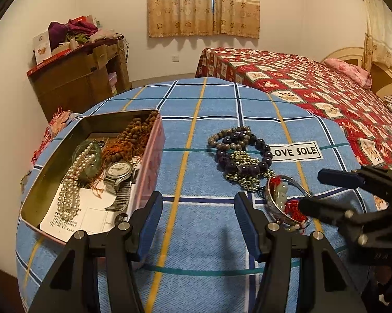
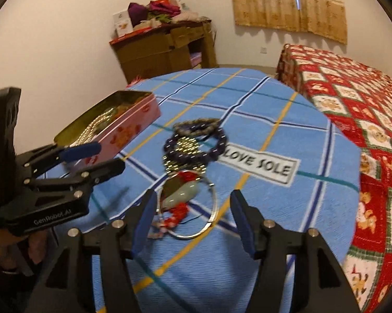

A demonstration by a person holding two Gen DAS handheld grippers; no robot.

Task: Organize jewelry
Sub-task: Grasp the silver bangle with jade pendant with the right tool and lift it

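Observation:
An open pink tin (image 1: 154, 167) (image 2: 125, 127) sits left on the blue checked cloth and holds a pearl necklace (image 1: 71, 185), a wristwatch (image 1: 117, 172) and brown wooden beads (image 1: 136, 135). On the cloth lie a dark purple bead bracelet (image 1: 245, 156) (image 2: 196, 143), a grey bead bracelet (image 1: 230, 134), a gold bead chain (image 1: 244, 174) and a silver bangle (image 1: 287, 200) (image 2: 196, 208) with a jade pendant (image 2: 180, 191) on red cord. My left gripper (image 1: 198, 203) (image 2: 110, 156) is open and empty beside the tin. My right gripper (image 2: 192, 206) (image 1: 310, 190) is open, its fingers either side of the bangle.
The table cloth (image 1: 196, 120) carries a "LOVE SOLE" label (image 1: 295, 151). A bed with a red patterned cover (image 1: 313, 86) stands close on the right. A brown cabinet (image 1: 84, 78) piled with clothes stands at the back left wall.

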